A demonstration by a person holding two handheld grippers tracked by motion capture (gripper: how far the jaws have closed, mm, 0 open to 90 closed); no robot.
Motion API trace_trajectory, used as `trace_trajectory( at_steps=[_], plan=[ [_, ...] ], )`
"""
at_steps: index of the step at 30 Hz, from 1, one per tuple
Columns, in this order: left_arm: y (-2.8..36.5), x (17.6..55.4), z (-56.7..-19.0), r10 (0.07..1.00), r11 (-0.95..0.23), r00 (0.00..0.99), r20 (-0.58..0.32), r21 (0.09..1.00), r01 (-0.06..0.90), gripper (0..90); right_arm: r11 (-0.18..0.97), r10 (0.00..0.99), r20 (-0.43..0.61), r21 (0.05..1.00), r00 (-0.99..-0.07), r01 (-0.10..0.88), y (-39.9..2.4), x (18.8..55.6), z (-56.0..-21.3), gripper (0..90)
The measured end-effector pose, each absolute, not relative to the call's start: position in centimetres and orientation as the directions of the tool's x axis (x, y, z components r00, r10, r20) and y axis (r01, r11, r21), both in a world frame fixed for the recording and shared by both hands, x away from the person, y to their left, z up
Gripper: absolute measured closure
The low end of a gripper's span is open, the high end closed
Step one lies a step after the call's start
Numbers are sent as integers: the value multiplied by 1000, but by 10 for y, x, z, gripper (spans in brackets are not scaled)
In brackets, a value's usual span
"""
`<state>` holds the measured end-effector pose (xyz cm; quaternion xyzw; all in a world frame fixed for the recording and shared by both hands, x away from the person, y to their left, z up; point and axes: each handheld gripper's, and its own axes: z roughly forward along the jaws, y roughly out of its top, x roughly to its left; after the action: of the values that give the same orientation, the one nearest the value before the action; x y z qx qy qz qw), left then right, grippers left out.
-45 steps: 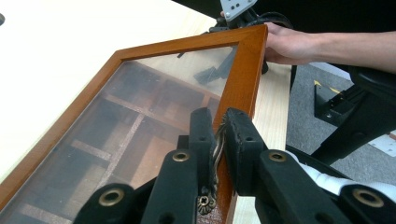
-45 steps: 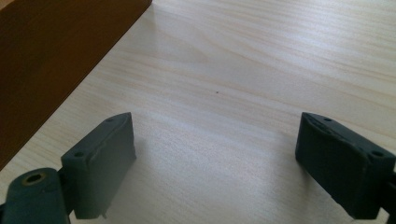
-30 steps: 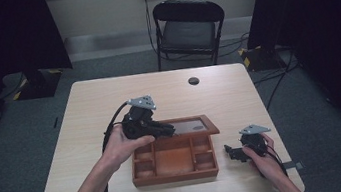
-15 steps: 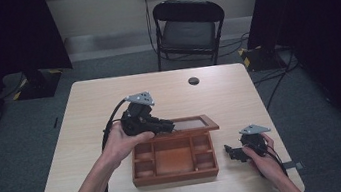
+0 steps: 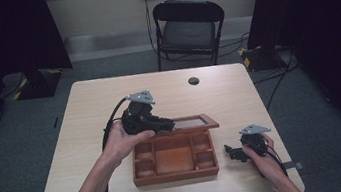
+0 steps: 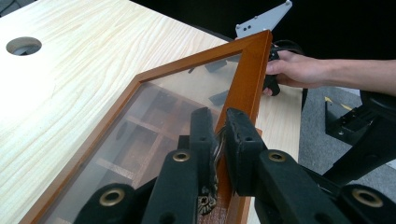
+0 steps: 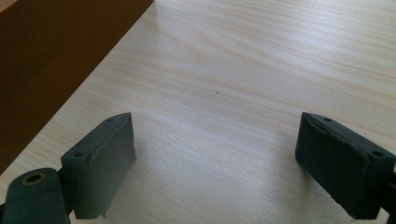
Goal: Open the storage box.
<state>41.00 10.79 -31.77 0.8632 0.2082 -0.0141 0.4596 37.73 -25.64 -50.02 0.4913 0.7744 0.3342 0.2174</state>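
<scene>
The table (image 5: 110, 109) carries a wooden box (image 5: 174, 159) near its front edge, with broad bare wood behind and to the left. The box's glass-paned lid (image 6: 182, 107) stands partly raised on its rear hinge, tilted over the compartments. The left gripper (image 5: 162, 125) is clenched on the lid's front frame rail, jaws pinching the wood by a small metal clasp. The right gripper (image 5: 231, 151) rests on the table just beside the box's right wall, jaws spread wide with nothing between them.

The step in hand looks like swinging the lid. To do it well, the pinch should follow the hinge's arc — pulling straight would drag the box. The idle gripper could steady the right wall. Behind the hinge there is ample room; the front edge is close, so the box should not slide forward.
</scene>
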Motion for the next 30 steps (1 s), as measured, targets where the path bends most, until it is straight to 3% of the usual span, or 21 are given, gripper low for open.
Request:
trace_trajectory(
  at_steps=[30],
  plan=[
    [105,416,-310,377,-482,905,-196,793,373,823,294,907,-8,731,-422,616,-256,377,-500,112]
  ],
)
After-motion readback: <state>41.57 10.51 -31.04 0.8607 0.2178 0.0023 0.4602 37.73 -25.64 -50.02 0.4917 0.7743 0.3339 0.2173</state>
